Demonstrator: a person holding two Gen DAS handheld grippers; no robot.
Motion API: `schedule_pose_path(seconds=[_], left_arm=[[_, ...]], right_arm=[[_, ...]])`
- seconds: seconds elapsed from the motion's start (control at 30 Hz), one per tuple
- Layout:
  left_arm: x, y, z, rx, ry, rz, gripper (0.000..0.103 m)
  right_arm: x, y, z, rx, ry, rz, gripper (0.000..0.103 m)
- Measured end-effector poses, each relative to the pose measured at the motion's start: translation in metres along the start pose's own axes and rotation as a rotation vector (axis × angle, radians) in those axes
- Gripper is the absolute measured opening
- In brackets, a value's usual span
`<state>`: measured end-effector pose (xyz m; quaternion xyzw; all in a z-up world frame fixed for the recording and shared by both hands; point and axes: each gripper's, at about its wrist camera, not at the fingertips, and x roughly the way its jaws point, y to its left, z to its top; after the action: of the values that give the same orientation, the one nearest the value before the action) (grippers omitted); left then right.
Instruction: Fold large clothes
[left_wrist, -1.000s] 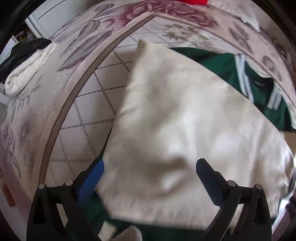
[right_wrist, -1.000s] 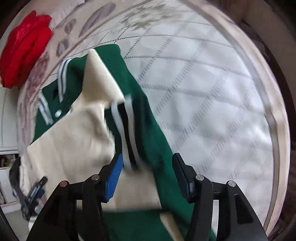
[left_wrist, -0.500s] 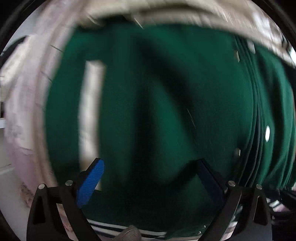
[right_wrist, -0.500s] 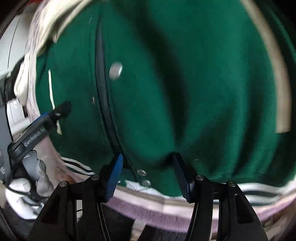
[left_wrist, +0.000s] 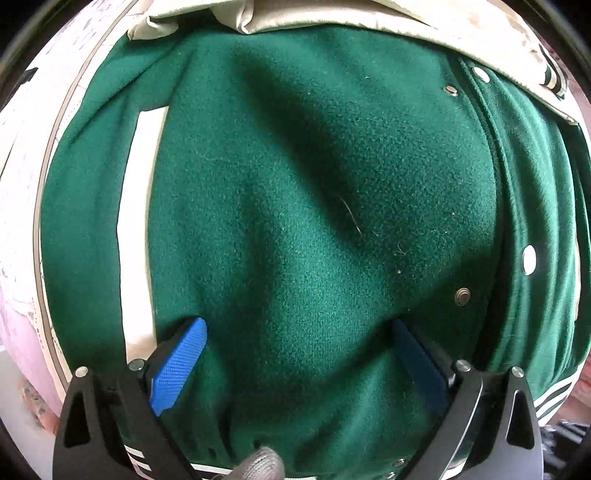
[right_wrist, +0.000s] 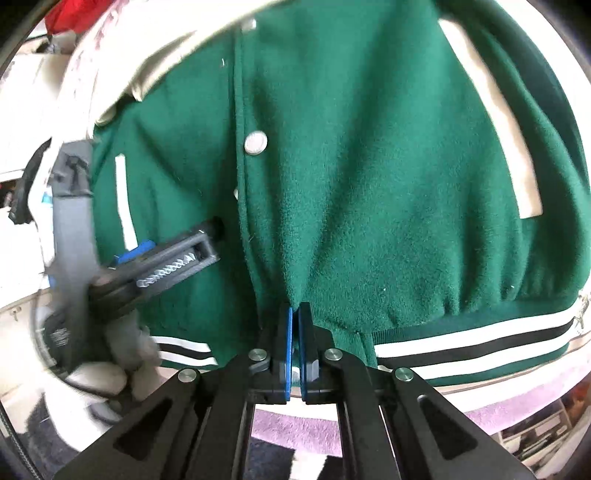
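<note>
A green varsity jacket with cream sleeves, snap buttons and a striped hem lies on the bed and fills both views. My left gripper is open, its blue pads pressed down on the green front panel near the hem, with cloth bulging between them. It also shows at the left of the right wrist view. My right gripper is shut on a pinch of the jacket's green cloth just above the striped hem, near the snap placket.
The floral pink and white bedspread shows around the jacket's edges. A red garment lies at the far top left. The bed's near edge runs just below the hem, with shelves beyond.
Both grippers dropped from above the cream sleeve to the jacket's hem end. The right gripper went from open to shut on the green cloth. The left stayed open.
</note>
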<state>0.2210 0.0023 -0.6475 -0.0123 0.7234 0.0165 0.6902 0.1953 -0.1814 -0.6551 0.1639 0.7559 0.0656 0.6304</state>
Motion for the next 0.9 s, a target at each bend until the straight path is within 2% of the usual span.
schedule_pose_path(seconds=[0.2, 0.27, 0.3, 0.37, 0.43, 0.47, 0.57, 0.63, 0.7, 0.77, 0.83, 0.87, 0.9], left_arm=[[-0.003, 0.006, -0.013, 0.001, -0.018, 0.002, 0.103], [-0.012, 0.011, -0.01, -0.009, -0.024, 0.007, 0.103], [-0.017, 0.013, -0.008, -0.017, -0.034, 0.011, 0.103], [-0.034, 0.015, -0.008, -0.015, -0.084, 0.033, 0.103], [-0.058, 0.006, -0.008, 0.018, -0.163, 0.065, 0.103], [-0.065, -0.001, -0.008, 0.029, -0.181, 0.063, 0.103], [-0.076, -0.036, -0.012, 0.067, -0.207, 0.028, 0.103], [-0.068, -0.067, -0.012, 0.092, -0.204, 0.048, 0.103], [-0.052, -0.094, -0.011, 0.109, -0.206, 0.118, 0.103], [-0.032, -0.109, -0.009, 0.1, -0.184, 0.18, 0.103], [-0.015, -0.109, -0.008, 0.062, -0.146, 0.2, 0.103], [-0.013, -0.106, -0.007, 0.03, -0.141, 0.183, 0.103], [-0.012, -0.103, -0.008, 0.008, -0.138, 0.17, 0.103]], right_arm=[[0.032, -0.003, 0.002, 0.014, 0.065, -0.004, 0.003], [0.026, -0.009, 0.006, 0.008, 0.08, 0.02, 0.01], [0.021, -0.013, 0.01, 0.005, 0.096, 0.036, 0.015], [0.006, -0.025, 0.018, 0.025, 0.155, 0.114, 0.049], [-0.025, -0.052, 0.016, 0.064, 0.126, 0.161, 0.065], [-0.047, -0.069, 0.014, 0.093, 0.072, 0.137, 0.067], [-0.094, -0.123, 0.01, 0.186, -0.044, 0.058, 0.067], [-0.106, -0.15, 0.011, 0.214, -0.107, 0.019, 0.067], [-0.115, -0.182, 0.032, 0.216, -0.145, -0.041, 0.067], [-0.109, -0.211, 0.061, 0.184, -0.166, -0.063, 0.067], [-0.1, -0.23, 0.093, 0.133, -0.152, -0.12, 0.067], [-0.091, -0.238, 0.103, 0.114, -0.129, -0.107, 0.056], [-0.084, -0.246, 0.108, 0.117, -0.116, -0.075, 0.037]])
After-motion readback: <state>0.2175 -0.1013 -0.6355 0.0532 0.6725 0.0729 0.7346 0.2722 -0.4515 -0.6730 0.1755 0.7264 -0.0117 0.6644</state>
